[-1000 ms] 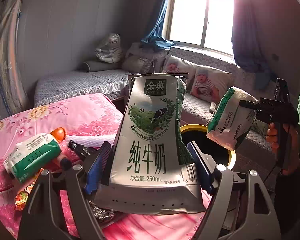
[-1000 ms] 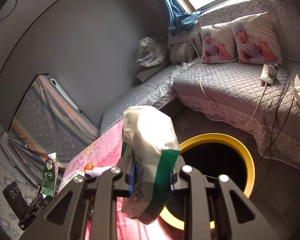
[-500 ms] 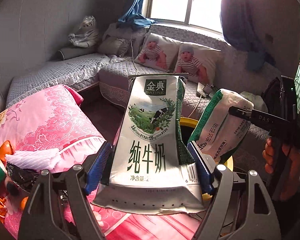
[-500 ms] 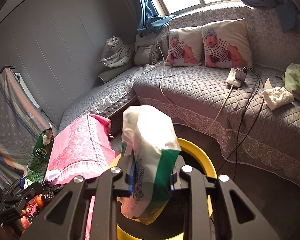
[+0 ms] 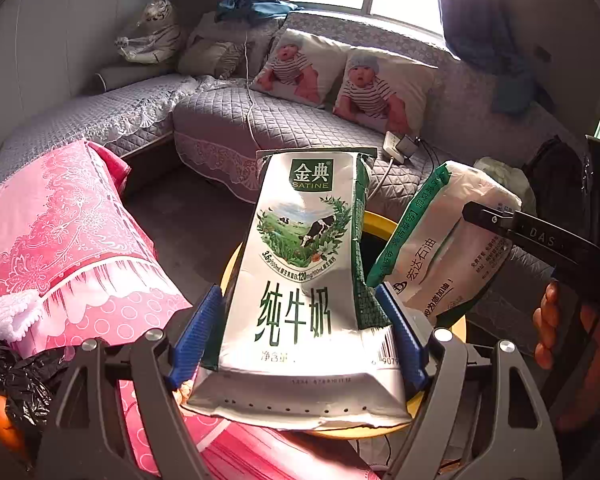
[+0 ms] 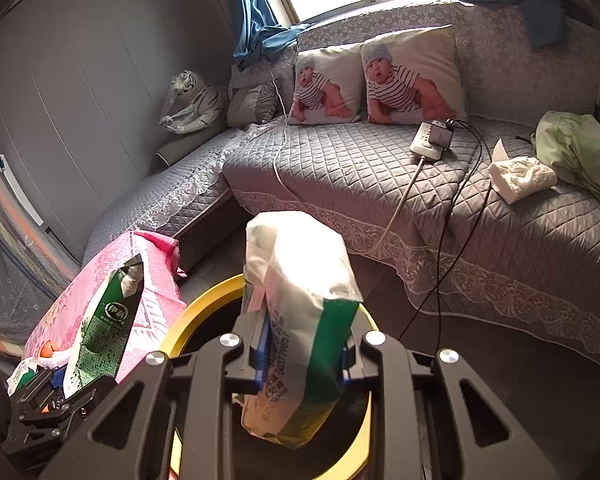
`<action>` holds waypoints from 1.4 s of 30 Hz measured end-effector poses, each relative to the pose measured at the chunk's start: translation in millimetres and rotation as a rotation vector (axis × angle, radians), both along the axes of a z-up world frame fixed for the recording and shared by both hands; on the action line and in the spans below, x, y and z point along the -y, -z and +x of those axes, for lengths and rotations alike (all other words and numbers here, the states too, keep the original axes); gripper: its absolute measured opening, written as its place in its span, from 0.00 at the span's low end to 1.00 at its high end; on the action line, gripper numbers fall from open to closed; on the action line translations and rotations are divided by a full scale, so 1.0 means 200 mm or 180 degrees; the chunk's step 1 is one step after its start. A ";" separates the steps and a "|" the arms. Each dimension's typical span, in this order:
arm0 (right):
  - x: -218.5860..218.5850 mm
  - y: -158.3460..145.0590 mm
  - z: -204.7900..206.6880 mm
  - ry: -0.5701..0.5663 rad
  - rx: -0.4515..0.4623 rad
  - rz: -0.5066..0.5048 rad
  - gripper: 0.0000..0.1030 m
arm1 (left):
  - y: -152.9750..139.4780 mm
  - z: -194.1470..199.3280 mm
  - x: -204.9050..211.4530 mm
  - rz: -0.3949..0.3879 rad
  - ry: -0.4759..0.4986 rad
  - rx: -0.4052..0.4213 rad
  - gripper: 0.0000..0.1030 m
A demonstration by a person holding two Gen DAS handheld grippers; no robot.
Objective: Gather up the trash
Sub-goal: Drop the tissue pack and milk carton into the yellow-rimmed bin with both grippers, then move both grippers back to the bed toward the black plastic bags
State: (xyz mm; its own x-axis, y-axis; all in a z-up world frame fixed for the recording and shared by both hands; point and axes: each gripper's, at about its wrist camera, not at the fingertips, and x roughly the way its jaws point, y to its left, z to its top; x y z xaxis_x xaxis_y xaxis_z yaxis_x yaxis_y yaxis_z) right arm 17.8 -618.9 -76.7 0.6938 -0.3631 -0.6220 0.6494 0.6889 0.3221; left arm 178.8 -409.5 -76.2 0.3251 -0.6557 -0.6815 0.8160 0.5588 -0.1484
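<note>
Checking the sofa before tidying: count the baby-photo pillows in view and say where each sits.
2. The left baby pillow and the right baby pillow lean side by side against the backrest of the grey sofa, under the window. Others may lie out of frame.

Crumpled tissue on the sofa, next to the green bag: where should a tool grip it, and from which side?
Pinch the tissue across its raised, bunched middle, coming down from above. It lies loose on the quilted sofa, soft with no rigid edge. The green bag crowds its right side, so the jaws should probably close front-to-back.
</note>
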 end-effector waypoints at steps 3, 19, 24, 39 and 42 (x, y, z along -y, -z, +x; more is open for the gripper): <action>0.01 -0.02 -0.03 0.0125 -0.0012 -0.0060 0.45 | -0.03 0.00 -0.06 -0.0073 -0.0117 0.0041 0.92; -0.31 -0.21 0.02 -0.0572 0.0238 -0.0376 0.59 | -0.43 -0.01 -0.87 -0.0594 -0.0865 0.0660 0.92; -0.53 -0.24 0.13 -0.1084 0.0277 -0.0342 0.59 | -0.42 -0.04 -1.28 -0.0374 -0.1193 0.0941 0.92; -0.99 -0.26 0.40 -0.1884 0.0182 -0.0394 0.60 | 0.12 0.06 -1.51 0.0255 -0.1010 0.0195 0.92; -1.02 -0.26 0.40 -0.1970 0.0166 -0.0442 0.60 | 0.16 0.12 -1.48 0.0233 -0.0976 0.0025 0.91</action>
State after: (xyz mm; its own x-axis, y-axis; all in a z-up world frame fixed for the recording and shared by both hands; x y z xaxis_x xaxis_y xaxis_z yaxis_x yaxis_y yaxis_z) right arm 98.2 -415.6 -24.9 0.8291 0.0401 -0.5577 0.1034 0.9692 0.2234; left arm 202.1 -113.8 -108.0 0.5054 -0.4755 -0.7200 0.6087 0.7880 -0.0931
